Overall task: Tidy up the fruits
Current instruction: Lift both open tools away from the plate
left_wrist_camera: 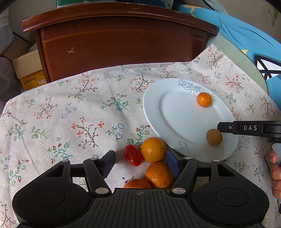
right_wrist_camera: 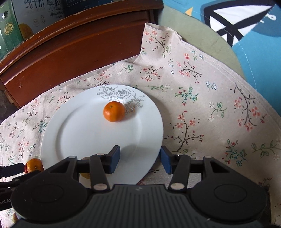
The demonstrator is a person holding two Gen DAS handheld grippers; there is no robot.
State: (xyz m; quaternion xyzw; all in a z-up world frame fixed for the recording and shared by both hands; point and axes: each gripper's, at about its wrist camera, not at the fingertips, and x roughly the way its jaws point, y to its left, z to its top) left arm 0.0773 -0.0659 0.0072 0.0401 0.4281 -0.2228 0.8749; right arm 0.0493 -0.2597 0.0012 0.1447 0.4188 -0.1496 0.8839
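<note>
A white plate (left_wrist_camera: 177, 121) lies on the floral cloth and holds a small orange (left_wrist_camera: 203, 99) and a brownish round fruit (left_wrist_camera: 214, 137). My left gripper (left_wrist_camera: 140, 161) is open above the cloth, its fingers either side of a red tomato (left_wrist_camera: 133, 155) and three oranges (left_wrist_camera: 153, 149). In the right wrist view my right gripper (right_wrist_camera: 140, 158) is open over the plate's (right_wrist_camera: 84, 129) near edge, empty, with the small orange (right_wrist_camera: 113, 111) beyond it. The right gripper's finger (left_wrist_camera: 226, 127) shows in the left wrist view just beside the brown fruit.
A dark wooden cabinet (left_wrist_camera: 119, 43) stands behind the cloth-covered table. A cardboard box (left_wrist_camera: 28, 68) sits at far left. A blue patterned fabric (left_wrist_camera: 245, 35) lies at the right. Boxes (right_wrist_camera: 26, 15) stand on the cabinet.
</note>
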